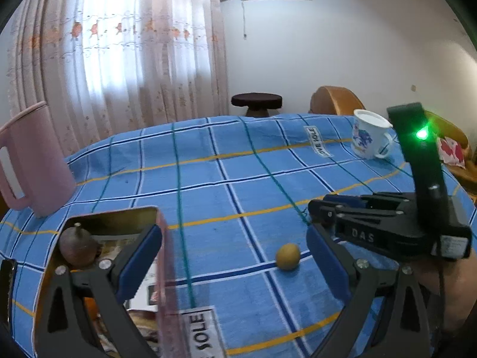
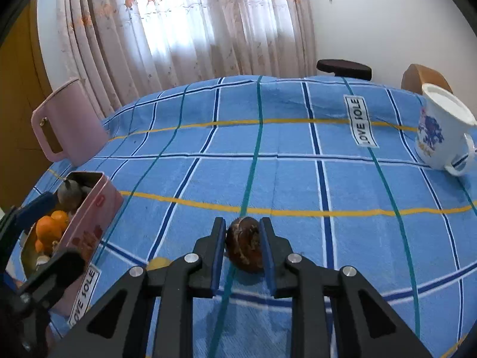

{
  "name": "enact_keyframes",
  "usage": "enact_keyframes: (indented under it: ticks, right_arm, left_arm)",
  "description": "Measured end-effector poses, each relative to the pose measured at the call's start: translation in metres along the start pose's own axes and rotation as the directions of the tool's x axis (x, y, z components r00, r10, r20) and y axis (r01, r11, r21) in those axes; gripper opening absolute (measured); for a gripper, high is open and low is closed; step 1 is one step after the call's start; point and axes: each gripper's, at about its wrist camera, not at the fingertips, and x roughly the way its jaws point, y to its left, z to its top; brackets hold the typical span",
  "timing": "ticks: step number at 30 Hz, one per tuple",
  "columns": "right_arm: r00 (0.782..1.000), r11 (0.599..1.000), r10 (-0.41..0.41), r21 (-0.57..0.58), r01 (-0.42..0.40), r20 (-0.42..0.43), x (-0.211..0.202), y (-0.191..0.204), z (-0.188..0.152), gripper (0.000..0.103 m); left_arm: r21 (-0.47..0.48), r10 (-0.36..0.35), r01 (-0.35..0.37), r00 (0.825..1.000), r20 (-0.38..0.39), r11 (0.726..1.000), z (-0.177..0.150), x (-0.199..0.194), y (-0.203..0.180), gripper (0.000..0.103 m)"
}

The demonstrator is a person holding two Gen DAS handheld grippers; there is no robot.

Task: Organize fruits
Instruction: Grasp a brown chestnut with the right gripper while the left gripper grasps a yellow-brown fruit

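Observation:
My right gripper (image 2: 242, 238) is shut on a dark brown mottled fruit (image 2: 244, 246), held just above the blue checked tablecloth (image 2: 298, 179); it also shows in the left wrist view (image 1: 316, 217). My left gripper (image 1: 235, 259) is open wide, its left finger over the wall of a pink tin box (image 1: 167, 268). A small yellow-green fruit (image 1: 287, 256) lies on the cloth between its fingers, and shows partly behind my right gripper's left finger (image 2: 158, 263). The tin box (image 2: 89, 208) holds oranges (image 2: 50, 226) and a brownish pear-like fruit (image 1: 78, 246).
A pink jug (image 1: 32, 161) stands at the table's left edge, behind the box. A white mug with blue print (image 2: 444, 131) stands at the far right. A dark stool (image 1: 256, 101) and a brown chair (image 1: 337, 98) are behind the table.

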Motion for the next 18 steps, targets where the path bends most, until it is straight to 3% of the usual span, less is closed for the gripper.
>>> enact_keyframes:
  ticks: [7, 13, 18]
  right_arm:
    - [1.0, 0.995, -0.024, -0.093, 0.022, -0.02, -0.006, 0.008, -0.007, 0.028]
    - [0.999, 0.999, -0.015, -0.042, 0.013, -0.037, -0.002, -0.008, -0.005, 0.028]
    - [0.999, 0.999, -0.025, -0.038, 0.023, -0.03, -0.004, -0.01, -0.005, 0.024]
  left_arm:
    - [0.025, 0.004, -0.002, 0.998, -0.058, 1.0, -0.006, 0.02, -0.01, 0.099]
    - [-0.015, 0.018, -0.019, 0.998, -0.055, 1.0, -0.008, 0.02, -0.002, 0.099]
    - [0.002, -0.009, 0.009, 0.998, -0.06, 1.0, -0.008, 0.021, -0.009, 0.098]
